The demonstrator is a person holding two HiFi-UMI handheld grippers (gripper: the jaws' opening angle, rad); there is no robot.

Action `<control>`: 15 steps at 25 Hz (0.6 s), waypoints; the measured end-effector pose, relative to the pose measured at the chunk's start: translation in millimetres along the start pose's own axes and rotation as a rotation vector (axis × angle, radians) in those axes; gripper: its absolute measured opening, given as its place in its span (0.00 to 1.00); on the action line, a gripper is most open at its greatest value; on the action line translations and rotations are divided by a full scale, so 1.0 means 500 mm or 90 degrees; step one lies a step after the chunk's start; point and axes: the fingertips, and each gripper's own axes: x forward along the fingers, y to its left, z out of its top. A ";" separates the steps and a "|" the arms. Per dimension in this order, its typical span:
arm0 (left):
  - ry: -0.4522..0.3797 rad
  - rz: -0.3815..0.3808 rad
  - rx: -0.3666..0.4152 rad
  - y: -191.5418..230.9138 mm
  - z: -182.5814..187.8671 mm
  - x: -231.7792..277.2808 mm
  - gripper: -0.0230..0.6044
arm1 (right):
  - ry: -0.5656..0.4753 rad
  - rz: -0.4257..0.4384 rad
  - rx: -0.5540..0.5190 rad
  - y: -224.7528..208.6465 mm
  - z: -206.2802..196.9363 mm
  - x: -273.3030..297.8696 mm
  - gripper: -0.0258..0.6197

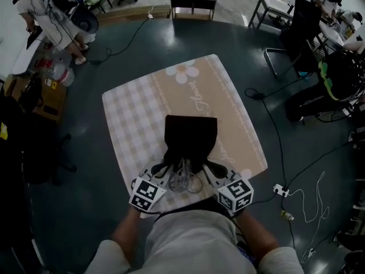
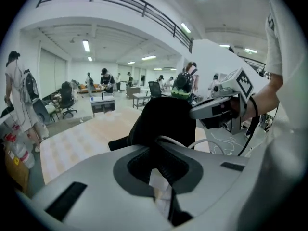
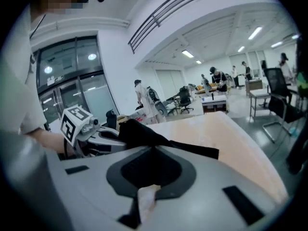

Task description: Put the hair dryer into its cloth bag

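A black cloth bag [image 1: 190, 135] hangs over the table, held up by its near edge. My left gripper [image 1: 166, 168] is shut on the left side of the bag's mouth, and my right gripper [image 1: 209, 168] is shut on the right side. Loops of the hair dryer's white cord [image 1: 183, 177] hang out of the mouth between them; the dryer's body is hidden. In the left gripper view the bag [image 2: 163, 121] rises just past the left gripper [image 2: 156, 147], with the cord [image 2: 208, 145] and the right gripper [image 2: 222, 110] beside it. In the right gripper view the bag [image 3: 144, 132] stretches from the right gripper [image 3: 153, 149] towards the left gripper [image 3: 91, 129].
The table carries a beige checked cloth with a flower print [image 1: 188, 96]. Black cables and a white power strip [image 1: 279, 190] lie on the dark floor at the right. A person [image 1: 54, 21] stands at the far left near boxes [image 1: 43, 96]; chairs and desks stand at the back.
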 end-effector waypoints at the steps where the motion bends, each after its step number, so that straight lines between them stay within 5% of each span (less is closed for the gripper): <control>1: -0.004 -0.007 -0.006 0.000 0.014 -0.007 0.07 | -0.003 0.008 0.036 -0.005 0.009 -0.007 0.08; 5: -0.001 -0.030 -0.037 0.008 0.054 -0.034 0.07 | -0.013 0.029 0.141 -0.032 0.047 -0.036 0.08; 15: -0.016 0.020 -0.047 0.015 0.140 -0.034 0.07 | -0.023 0.011 0.046 -0.055 0.129 -0.048 0.08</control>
